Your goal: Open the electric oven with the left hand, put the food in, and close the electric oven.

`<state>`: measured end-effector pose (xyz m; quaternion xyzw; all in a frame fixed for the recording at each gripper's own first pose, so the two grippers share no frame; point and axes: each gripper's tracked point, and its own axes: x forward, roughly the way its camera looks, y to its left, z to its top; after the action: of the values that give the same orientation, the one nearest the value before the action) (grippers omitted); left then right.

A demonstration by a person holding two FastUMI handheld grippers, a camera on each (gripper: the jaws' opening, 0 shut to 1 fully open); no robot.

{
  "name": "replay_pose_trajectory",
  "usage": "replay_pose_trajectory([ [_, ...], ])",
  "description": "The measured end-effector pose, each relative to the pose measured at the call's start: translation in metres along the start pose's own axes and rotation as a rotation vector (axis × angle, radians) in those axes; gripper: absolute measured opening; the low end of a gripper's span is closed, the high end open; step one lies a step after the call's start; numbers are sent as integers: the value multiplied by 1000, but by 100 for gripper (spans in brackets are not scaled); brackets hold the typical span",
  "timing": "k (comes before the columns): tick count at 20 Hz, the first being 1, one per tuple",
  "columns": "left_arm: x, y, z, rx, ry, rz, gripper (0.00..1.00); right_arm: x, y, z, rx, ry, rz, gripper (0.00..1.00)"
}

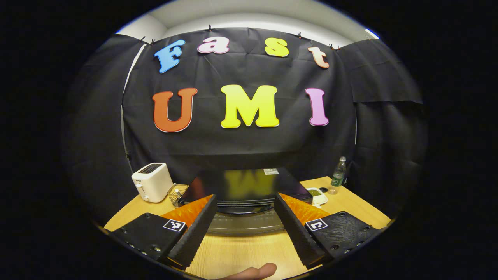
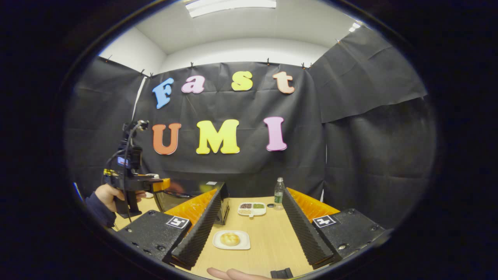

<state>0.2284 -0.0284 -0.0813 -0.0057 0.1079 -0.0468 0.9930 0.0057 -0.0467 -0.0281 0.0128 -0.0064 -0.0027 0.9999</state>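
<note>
Electric oven (image 1: pixel 245 190) sits dead ahead of my left hand-held gripper (image 1: pixel 245 229), a black box at the far middle of the wooden tabletop (image 1: pixel 241 252). Its glossy top reflects the booth wall, and its curved door handle (image 1: pixel 245 225) lies between my two spread fingers. My left hand-held gripper is open, its black ribbed pads apart on either side of the handle; whether they touch it I cannot tell.

In the right gripper view the oven (image 2: pixel 194 200) stands to the left, partly behind my finger. My left hand-held gripper (image 2: pixel 161 184) reaches toward its front, with my hand (image 2: pixel 113 194) and dark sleeve behind it.

My right hand-held gripper (image 2: pixel 251 233) is also open and holds nothing. Between its fingers, on the tabletop, lies a white plate (image 2: pixel 231 240) with a bread roll (image 2: pixel 230 238) on it. Farther back are a divided dish of grains (image 2: pixel 252 209) and a plastic bottle (image 2: pixel 278 193).

Left of the oven in the left gripper view stand a white toaster (image 1: pixel 152 182) and a small wire basket (image 1: pixel 177 193).
</note>
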Motion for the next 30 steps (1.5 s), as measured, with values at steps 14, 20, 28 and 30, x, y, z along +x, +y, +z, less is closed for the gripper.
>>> replay_pose_trajectory([
  [14, 78, 7, -60, -15, 164, 16, 99, -3, -26, -13, -6, -5, -37, 96],
  [20, 75, 0, -62, 4, 189, 15, 97, -6, -27, -14, -10, -4, -52, 97],
  [28, 62, -2, -67, -4, 236, 11, 97, -8, -27, -23, 7, 24, -35, 97],
  [30, 58, -3, -69, -7, 245, 9, 97, -9, -28, -21, 7, 17, -39, 97],
])
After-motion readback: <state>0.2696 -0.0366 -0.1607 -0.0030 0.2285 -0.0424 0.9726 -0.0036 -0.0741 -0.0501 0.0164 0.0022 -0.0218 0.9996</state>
